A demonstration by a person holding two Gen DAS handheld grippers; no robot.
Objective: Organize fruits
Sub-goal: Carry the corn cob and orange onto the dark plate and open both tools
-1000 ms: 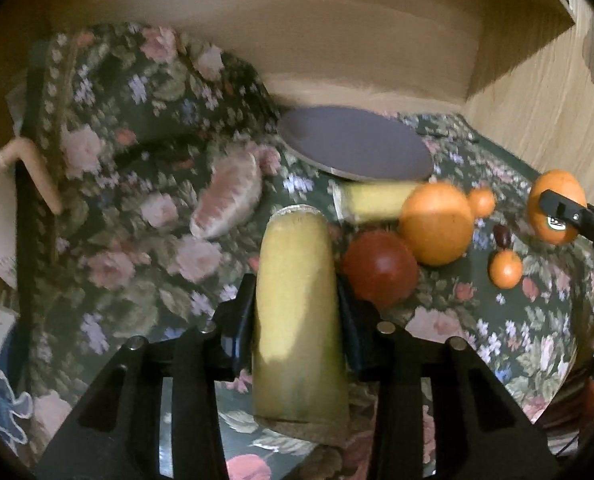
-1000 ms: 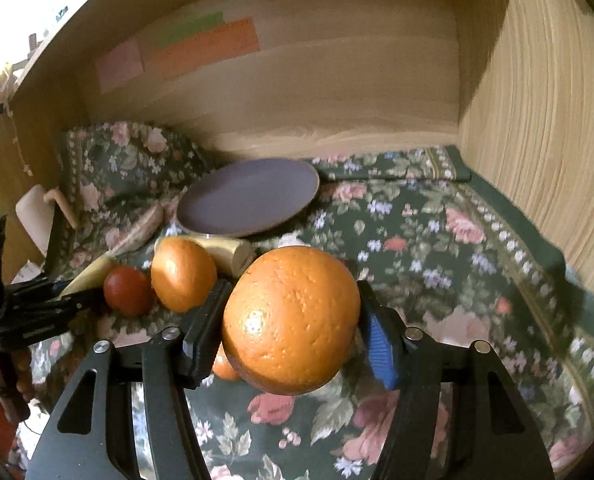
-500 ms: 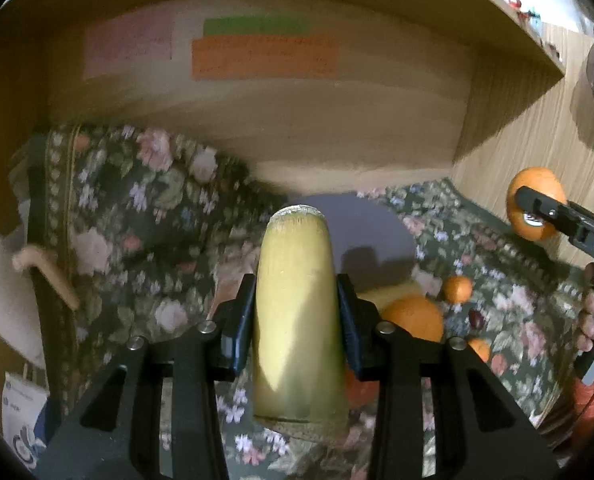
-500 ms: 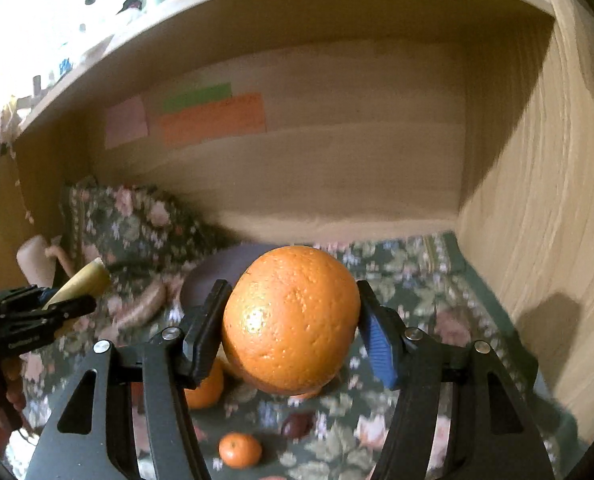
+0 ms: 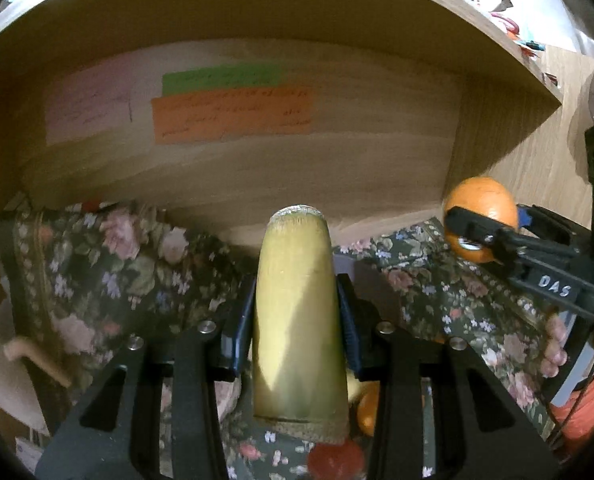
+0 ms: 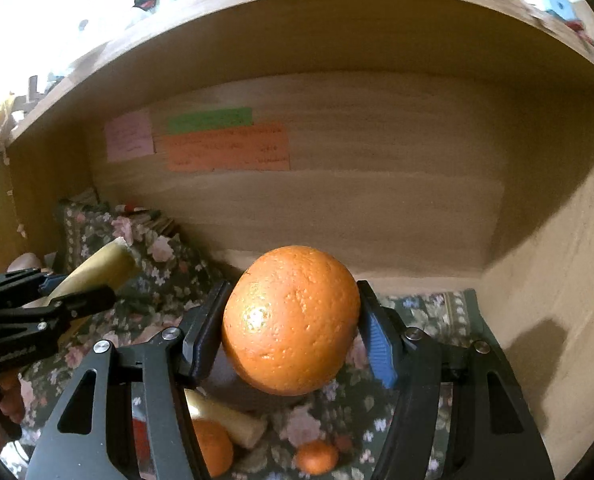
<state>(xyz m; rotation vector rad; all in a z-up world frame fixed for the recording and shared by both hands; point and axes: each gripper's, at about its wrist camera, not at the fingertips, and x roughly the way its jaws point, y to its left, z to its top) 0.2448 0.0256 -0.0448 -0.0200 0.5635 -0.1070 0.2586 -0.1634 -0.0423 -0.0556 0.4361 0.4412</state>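
Left gripper clamps the yellow cut banana piece, long axis toward 12 o'clock. Right gripper clamps the large round orange. Purple plate underneath at 6, nearer right.

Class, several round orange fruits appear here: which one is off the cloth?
The large dimpled orange, clamped in the right hand-held gripper; the smaller orange fruits lie on the floral cloth.
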